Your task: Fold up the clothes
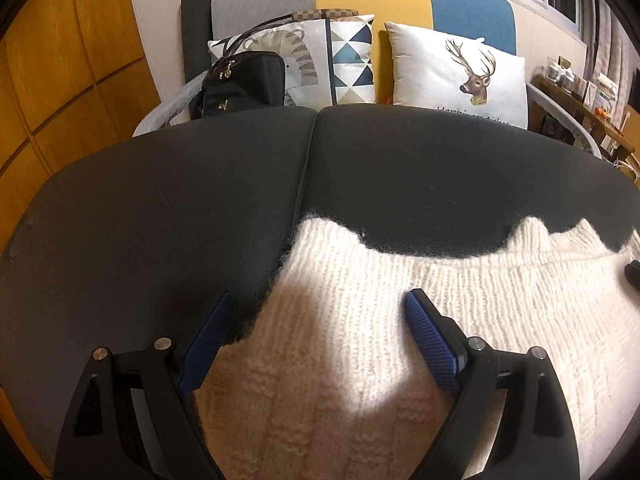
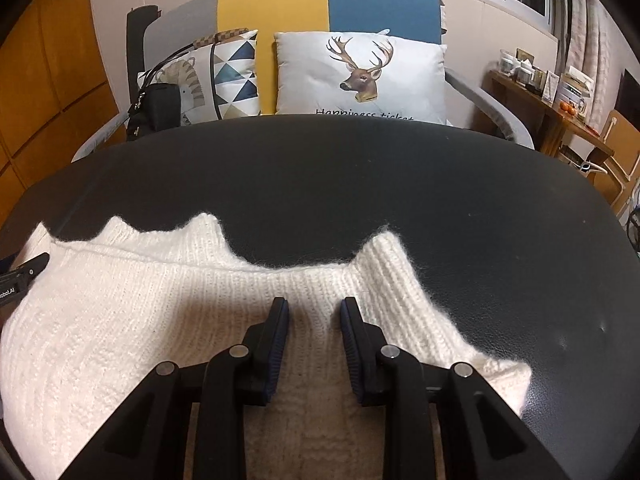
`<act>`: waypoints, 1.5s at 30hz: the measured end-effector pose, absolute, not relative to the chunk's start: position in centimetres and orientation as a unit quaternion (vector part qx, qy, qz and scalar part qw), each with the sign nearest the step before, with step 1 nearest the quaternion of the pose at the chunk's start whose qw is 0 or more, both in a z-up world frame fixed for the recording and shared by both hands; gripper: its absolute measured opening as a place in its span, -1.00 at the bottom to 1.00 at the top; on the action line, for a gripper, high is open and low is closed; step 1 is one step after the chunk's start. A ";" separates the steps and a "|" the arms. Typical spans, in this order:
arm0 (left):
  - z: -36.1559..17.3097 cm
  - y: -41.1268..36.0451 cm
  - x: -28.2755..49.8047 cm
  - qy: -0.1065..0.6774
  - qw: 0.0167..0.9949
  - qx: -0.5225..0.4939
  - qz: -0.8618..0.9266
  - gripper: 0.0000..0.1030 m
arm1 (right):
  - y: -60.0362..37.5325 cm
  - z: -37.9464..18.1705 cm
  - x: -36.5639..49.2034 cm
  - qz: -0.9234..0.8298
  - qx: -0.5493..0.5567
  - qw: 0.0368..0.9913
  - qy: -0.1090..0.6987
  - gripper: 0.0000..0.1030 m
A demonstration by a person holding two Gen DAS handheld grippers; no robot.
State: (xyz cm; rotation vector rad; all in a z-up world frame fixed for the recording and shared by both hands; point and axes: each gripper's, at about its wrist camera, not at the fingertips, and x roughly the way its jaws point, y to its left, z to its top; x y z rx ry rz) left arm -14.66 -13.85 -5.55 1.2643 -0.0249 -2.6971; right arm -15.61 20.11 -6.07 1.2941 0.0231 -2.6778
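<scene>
A white knit sweater (image 1: 400,320) lies spread on the black padded tabletop (image 1: 200,200). My left gripper (image 1: 320,306) hangs over the sweater's left edge with its blue pads (image 1: 430,336) wide apart and nothing pressed between them. In the right wrist view, my right gripper (image 2: 314,306) sits low over the sweater (image 2: 160,312) near its right end. Its jaws are a narrow gap apart with knit fabric showing between them. Whether the pads pinch a fold cannot be made out. The sweater's far edge is ruffled into peaks.
Behind the table stands a sofa (image 2: 328,0) with a deer cushion (image 2: 360,76), a patterned cushion (image 1: 340,60) and a black bag (image 1: 244,80). A wooden cabinet (image 1: 60,80) is at the left. A cluttered side table (image 2: 560,92) is at the right.
</scene>
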 end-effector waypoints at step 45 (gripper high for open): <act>-5.1 -15.8 -13.8 0.041 0.100 0.405 -0.908 0.77 | -0.3 -3.9 -16.4 -0.859 0.430 0.272 0.065 -0.74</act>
